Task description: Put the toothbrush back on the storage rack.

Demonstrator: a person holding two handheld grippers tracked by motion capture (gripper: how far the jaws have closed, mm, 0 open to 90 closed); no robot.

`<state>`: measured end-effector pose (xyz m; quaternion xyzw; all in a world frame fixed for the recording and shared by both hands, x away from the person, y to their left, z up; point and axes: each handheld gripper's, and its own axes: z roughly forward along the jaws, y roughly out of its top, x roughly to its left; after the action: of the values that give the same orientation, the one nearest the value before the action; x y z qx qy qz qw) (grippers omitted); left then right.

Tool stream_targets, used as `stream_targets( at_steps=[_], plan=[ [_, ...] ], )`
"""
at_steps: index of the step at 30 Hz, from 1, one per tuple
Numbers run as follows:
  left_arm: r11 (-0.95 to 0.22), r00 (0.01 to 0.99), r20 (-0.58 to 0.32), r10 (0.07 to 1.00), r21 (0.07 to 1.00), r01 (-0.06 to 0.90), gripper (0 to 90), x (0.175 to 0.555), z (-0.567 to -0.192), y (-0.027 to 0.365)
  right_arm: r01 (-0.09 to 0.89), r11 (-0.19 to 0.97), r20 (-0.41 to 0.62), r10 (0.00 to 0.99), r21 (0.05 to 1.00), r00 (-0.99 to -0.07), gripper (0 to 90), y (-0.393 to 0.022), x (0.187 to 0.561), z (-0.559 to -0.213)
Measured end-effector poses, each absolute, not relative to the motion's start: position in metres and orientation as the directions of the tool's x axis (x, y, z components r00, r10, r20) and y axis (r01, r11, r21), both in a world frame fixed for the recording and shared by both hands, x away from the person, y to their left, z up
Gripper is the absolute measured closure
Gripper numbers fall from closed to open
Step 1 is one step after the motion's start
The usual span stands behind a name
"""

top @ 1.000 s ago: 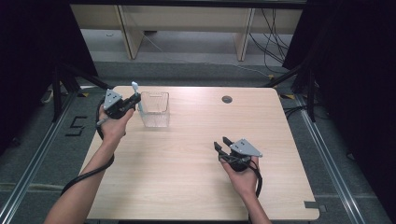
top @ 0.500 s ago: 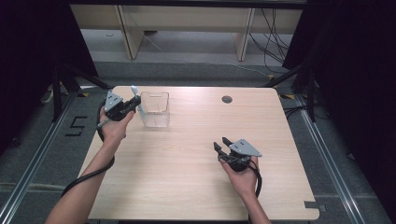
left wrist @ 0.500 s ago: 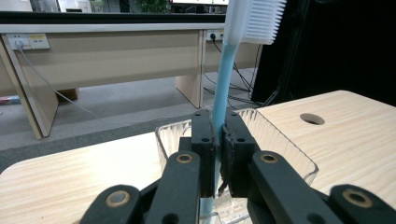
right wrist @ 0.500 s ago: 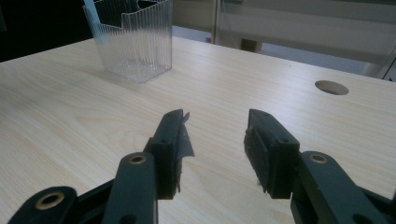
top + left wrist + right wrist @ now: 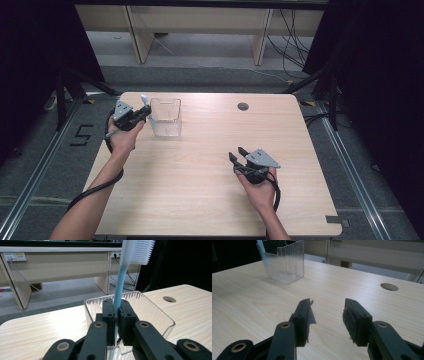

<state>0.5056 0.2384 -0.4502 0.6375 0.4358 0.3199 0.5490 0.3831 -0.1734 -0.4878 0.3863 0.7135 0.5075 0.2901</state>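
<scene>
High view: left tool (image 5: 141, 113) sits at the near-left edge of the clear ribbed plastic container (image 5: 166, 117), at the far left of the light wood bench (image 5: 200, 200), with a light-blue-handled toothbrush with white bristle head (image 5: 145, 102) sticking up from it. Against the frames from a second and half a second back, barely anything has shifted: the left hand is in nearly the same spot by the container, the right tool (image 5: 240, 156) hasn't budged from mid-bench, well apart from the container.

Left gripper view: jaws pressed tight on the toothbrush's (image 5: 120, 287) blue handle, brush upright, head up, just at the container's (image 5: 155, 312) near wall. Can't tell if the lower end is already inside.

Right gripper view: right tool (image 5: 328, 315) spread wide, nothing between the jaws, idle just above the bench (image 5: 262, 302); container (image 5: 283, 261) off in the distance.

Read: no real change means the drop-in is stalled at alignment. Brush not released yet; lowering into the container and letting go looks like what's left.
</scene>
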Motion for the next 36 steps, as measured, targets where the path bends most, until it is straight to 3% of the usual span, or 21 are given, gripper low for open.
stream_targets(
  at_steps=[36],
  plan=[
    [-0.029, 0.407, -0.074, 0.911, 0.970, 0.241, 84.1, 0.511, -0.463, 0.235, 0.277, 0.170, 0.009, 0.839, 0.946, -0.544, 57.0, -0.172, 0.383, -0.489]
  ],
)
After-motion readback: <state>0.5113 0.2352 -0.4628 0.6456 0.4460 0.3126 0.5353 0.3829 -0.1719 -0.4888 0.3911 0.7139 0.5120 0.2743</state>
